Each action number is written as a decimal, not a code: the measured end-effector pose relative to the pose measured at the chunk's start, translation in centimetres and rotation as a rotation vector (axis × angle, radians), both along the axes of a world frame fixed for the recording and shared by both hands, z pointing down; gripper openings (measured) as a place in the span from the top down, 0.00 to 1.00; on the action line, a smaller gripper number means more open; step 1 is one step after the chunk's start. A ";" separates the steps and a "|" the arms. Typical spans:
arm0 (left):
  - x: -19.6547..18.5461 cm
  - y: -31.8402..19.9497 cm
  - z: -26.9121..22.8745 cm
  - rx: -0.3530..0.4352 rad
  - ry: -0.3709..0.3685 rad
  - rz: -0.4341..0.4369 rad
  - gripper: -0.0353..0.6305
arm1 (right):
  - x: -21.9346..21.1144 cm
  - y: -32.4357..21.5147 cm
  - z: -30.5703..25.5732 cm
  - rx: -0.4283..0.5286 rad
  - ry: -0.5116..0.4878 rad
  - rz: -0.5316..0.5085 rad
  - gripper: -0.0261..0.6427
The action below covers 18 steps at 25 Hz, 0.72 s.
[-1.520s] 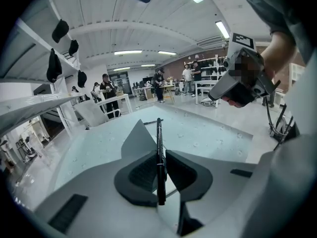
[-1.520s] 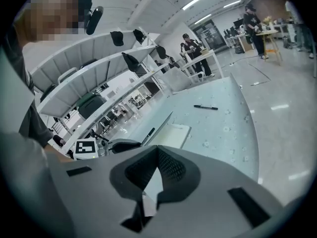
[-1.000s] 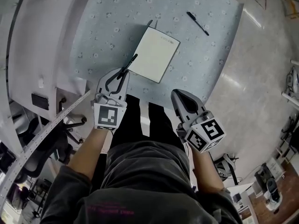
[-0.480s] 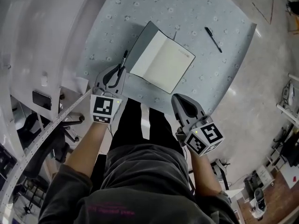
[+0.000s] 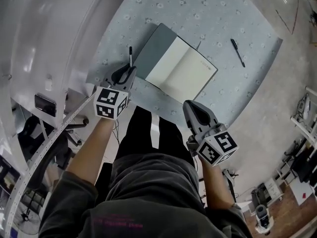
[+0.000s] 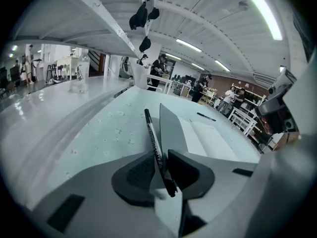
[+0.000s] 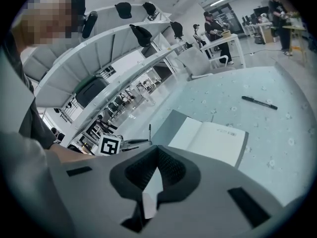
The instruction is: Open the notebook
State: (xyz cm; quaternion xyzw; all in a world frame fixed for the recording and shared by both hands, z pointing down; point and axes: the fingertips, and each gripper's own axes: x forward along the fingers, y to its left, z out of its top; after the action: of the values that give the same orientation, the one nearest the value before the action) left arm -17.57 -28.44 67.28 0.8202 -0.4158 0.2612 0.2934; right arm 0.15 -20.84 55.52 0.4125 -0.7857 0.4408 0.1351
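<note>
The notebook (image 5: 182, 77) lies open on the pale blue cloth, a cream page (image 6: 210, 138) showing and its grey cover (image 5: 153, 48) swung out to the left, still tilted up in the left gripper view. My left gripper (image 5: 128, 69) is just left of that cover. Its jaws have just been opening, and a black pen (image 6: 151, 133) stands loosely in the gap, pointing away from me. My right gripper (image 5: 193, 108) hovers at the near table edge, below the notebook, shut and empty. From the right gripper view the notebook (image 7: 213, 140) is straight ahead.
A second black pen (image 5: 237, 52) lies on the cloth to the right of the notebook. A white curved desk rail (image 5: 49, 43) runs along the left. An office chair (image 5: 74, 130) stands below it, and shiny floor (image 5: 277, 113) borders the table's right edge.
The grey cover has swung over to the left, baring the cream page. My left gripper moved left and lower with the pen. The right gripper shifted slightly.
</note>
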 end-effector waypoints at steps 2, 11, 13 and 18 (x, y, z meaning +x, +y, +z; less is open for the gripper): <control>-0.5 -0.3 0.6 -0.023 0.001 0.001 0.81 | -0.5 -0.4 0.1 -0.003 -0.002 -0.002 0.96; -2.0 -0.9 2.1 -0.081 -0.031 -0.011 0.79 | -2.0 -1.7 0.5 -0.008 -0.006 -0.018 0.96; -2.4 -0.9 2.1 -0.083 -0.036 -0.012 0.78 | -2.2 -1.8 0.8 -0.009 -0.003 -0.021 0.96; -3.2 -1.0 1.2 -0.070 -0.051 -0.007 0.76 | -2.2 -1.7 0.8 -0.005 0.014 -0.020 0.96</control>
State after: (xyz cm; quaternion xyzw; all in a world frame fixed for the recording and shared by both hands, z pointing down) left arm -20.73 -29.44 68.45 0.8012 -0.4166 0.2954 0.3120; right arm -2.08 -22.57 56.32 0.4075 -0.7875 0.4386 0.1461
